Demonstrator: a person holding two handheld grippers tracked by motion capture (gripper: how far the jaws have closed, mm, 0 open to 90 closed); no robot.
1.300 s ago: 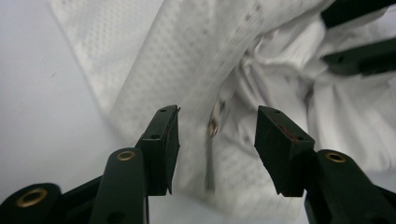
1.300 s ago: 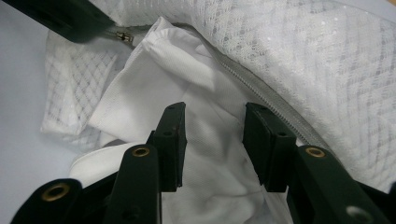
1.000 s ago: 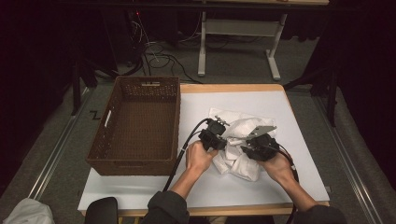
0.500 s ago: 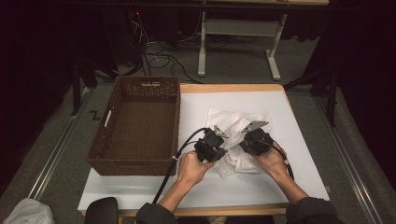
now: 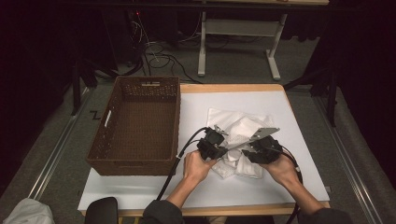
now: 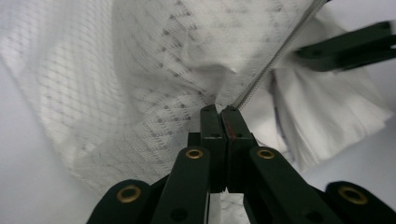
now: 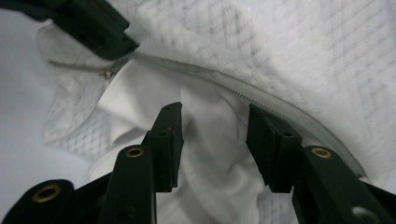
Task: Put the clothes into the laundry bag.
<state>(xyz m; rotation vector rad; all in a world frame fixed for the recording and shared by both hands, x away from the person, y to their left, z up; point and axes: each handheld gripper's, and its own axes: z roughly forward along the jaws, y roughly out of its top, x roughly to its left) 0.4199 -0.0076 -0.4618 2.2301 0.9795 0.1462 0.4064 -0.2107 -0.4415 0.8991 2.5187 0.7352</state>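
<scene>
Two grippers are positioned over the white mesh bag on the white table, right of the wicker basket. The left gripper is clamped on the bag's zipper edge. The right gripper has just been opened; white cloth lies unpinched between its jaws.
</scene>
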